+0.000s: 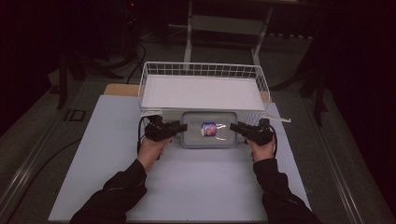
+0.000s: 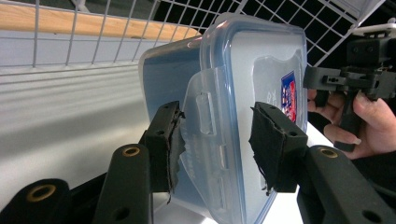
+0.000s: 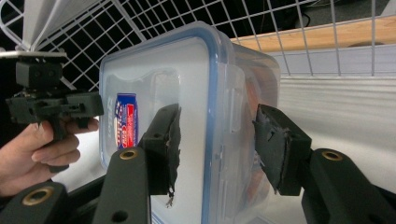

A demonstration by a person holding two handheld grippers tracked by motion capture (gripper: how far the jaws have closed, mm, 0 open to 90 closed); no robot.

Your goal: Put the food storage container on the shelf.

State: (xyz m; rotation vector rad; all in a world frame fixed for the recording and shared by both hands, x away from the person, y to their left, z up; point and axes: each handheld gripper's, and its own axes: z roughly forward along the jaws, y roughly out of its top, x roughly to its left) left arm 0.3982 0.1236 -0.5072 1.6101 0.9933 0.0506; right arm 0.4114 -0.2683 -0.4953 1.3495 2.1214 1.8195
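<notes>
A clear, round-cornered plastic container (image 1: 208,129) with a blue-rimmed lid sits on the white desk (image 1: 187,182) before a wire basket (image 1: 204,70). The left gripper (image 2: 215,140) and right gripper (image 3: 215,140) straddle its ends, fingers spread.

A dim lab: white table (image 1: 187,186), floor cables (image 1: 135,56) and metal stand legs (image 1: 189,42).

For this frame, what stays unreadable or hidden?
- Container contents: high view too small; in the right gripper view the frosted wall blurs an orange shape.
- Label wording: seen edge-on in both gripper views, too small from above.
- Left gripper, right gripper: pad contact with the container can't be confirmed.
- Wire basket floor: white liner covers it.
</notes>
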